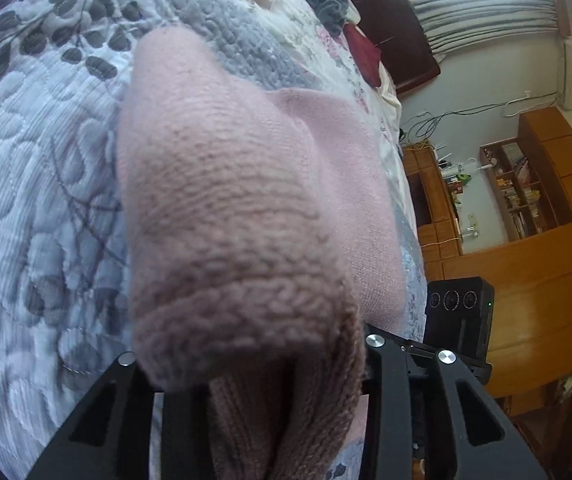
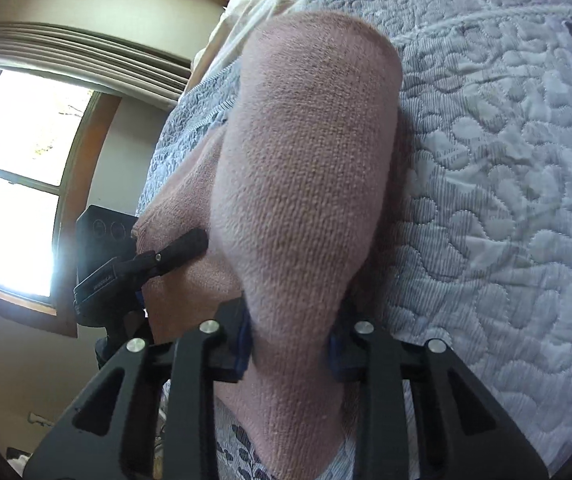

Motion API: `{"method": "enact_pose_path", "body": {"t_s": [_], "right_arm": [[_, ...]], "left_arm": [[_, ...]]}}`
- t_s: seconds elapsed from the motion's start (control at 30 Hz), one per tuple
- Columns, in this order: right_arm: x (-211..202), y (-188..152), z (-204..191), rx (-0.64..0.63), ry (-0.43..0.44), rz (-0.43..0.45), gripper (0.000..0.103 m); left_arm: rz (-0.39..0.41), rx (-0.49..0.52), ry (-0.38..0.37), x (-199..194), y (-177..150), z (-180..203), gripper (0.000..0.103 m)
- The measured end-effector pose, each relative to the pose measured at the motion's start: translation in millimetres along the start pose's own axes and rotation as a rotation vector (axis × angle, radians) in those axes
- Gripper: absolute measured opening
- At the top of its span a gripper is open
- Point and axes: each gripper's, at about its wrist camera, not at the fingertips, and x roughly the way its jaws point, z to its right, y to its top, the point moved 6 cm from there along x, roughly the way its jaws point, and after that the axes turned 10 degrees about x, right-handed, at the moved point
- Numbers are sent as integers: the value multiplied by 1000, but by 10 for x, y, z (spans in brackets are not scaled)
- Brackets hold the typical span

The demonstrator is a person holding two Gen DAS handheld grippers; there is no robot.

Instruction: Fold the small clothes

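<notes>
The pink knitted garment [image 1: 222,208] hung from both my tongs at once, its free length running away from me toward the far side of the quilted bedspread [image 1: 38,168]. My left tongs [image 1: 262,396] were clamped on a thick ribbed hem, bunched between the fingers right at the lens. My right tongs [image 2: 292,344] pinched another part of the same knit, the cloth squeezed narrow where the blue pads [image 2: 244,340] met it. In the right wrist view my other tongs sat just to the left, one black fingertip [image 2: 184,250] pressed into the pink fabric, so the two grips were close together along one edge. The garment's long axis pointed straight ahead of both tongs, with its far end resting on or just above the bedspread; I could not tell which. Neither hand was clearly nearer. I judged the coming fold depended on carrying this held edge forward over the far end.
</notes>
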Motion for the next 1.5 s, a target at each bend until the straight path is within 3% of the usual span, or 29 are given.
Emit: {"method": "enact_pose_path", "body": {"t_s": [0.23, 0.5, 0.7, 0.9, 1.13, 1.23, 1.33, 1.43, 1.5], "right_arm": [[-894, -260, -78, -60, 5, 76, 25], [-1661, -862, 246, -100, -104, 144, 25], [-1632, -1406, 765, -26, -123, 110, 25], [-1350, -1664, 1036, 11, -127, 77, 25], [-1514, -1636, 962, -5, -166, 94, 35], [-1829, -1505, 819, -24, -168, 185, 36], [-1978, -1329, 546, -55, -89, 222, 36], [-1875, -1131, 324, -106, -114, 214, 36], [-1743, -1011, 262, -129, -147, 204, 35]], "left_arm": [[20, 72, -79, 140, -204, 841, 34], [-48, 172, -95, 561, -735, 1561, 34], [-140, 114, -41, 669, -1405, 1337, 34], [-170, -15, -16, 672, -1782, 852, 47], [-118, 28, 25, 172, -1751, 1003, 46], [-29, 31, 23, -183, -1625, 1069, 46], [87, 55, -28, -428, -1383, 1295, 46], [100, 101, -77, -299, -1181, 1554, 47], [62, 136, -47, -45, -1111, 1658, 47]]}}
